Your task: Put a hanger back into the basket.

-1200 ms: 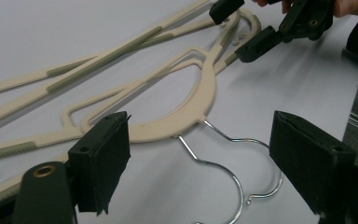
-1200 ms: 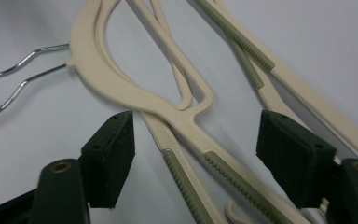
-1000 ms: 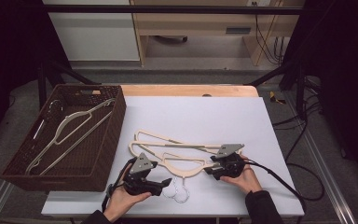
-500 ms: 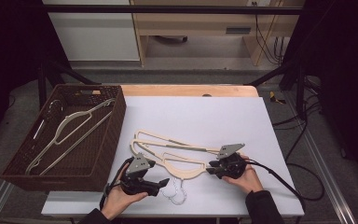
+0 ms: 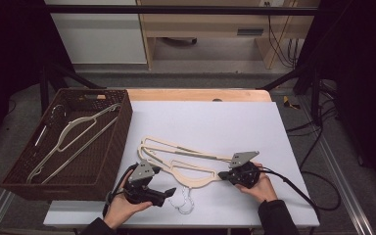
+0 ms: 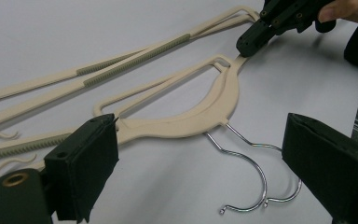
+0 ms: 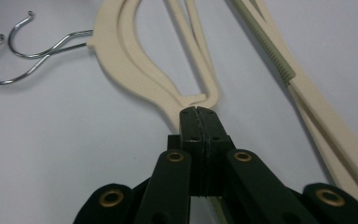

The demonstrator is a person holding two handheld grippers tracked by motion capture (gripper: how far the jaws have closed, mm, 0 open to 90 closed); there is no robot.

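Hangers: some already lie in the wicker basket (image 5: pixel 105 161), while cream ones remain on the white worktop (image 5: pixel 215 122), so sorting looks partly done. Nearest hanger (image 5: pixel 196 175) lies flat; the right gripper (image 5: pixel 223 175) pinches its end, jaws pressed together. The left gripper (image 5: pixel 169 193) hovers spread beside the chrome hooks (image 6: pixel 247 179). Overlap hides the exact count.

Basket: dark brown woven wicker basket (image 5: pixel 112 147), rectangular, at the table's left edge.
Basket contents: cream plastic hanger (image 5: pixel 73 134) lying slantwise inside.
Table cover: white sheet (image 5: pixel 215 122) over a light wooden tabletop (image 5: pixel 196 94).
Background: pale wooden cabinet (image 5: pixel 200 24); black cables (image 5: pixel 281 36) hanging.
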